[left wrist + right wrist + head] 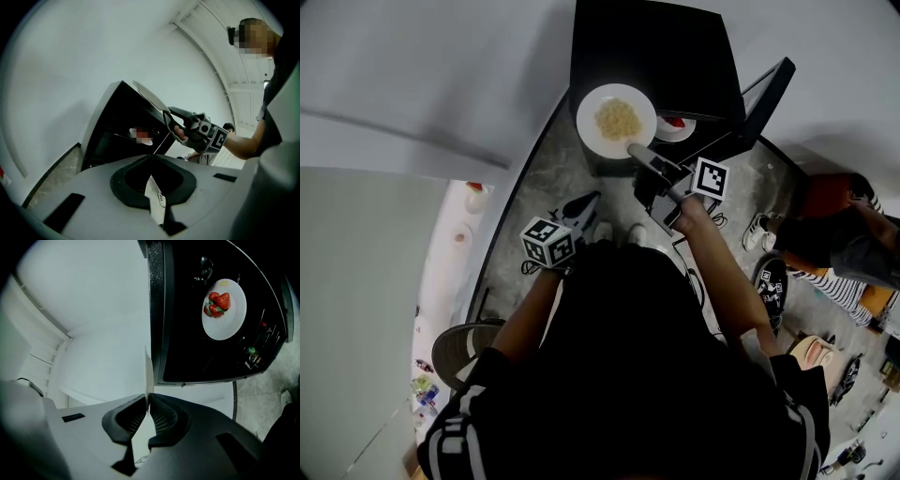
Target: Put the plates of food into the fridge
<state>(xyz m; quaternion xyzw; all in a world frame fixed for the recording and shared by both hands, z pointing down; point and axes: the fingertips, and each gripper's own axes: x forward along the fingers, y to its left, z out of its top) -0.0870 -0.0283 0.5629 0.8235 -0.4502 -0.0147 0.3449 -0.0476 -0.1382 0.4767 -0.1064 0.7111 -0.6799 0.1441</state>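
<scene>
I'm carrying the round white plate of yellow food [590, 141], right tongs [634, 150] clenching its rim, left tongs [592, 198] closed and empty. Next: sliding it level into the open black fridge [656, 56].

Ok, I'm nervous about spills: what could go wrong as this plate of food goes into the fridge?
The right tool pinches the plate only at one edge of its rim, so it may sag or slip and spill the yellow food. A plate of strawberries already sits inside the fridge; the incoming plate could knock it.
</scene>
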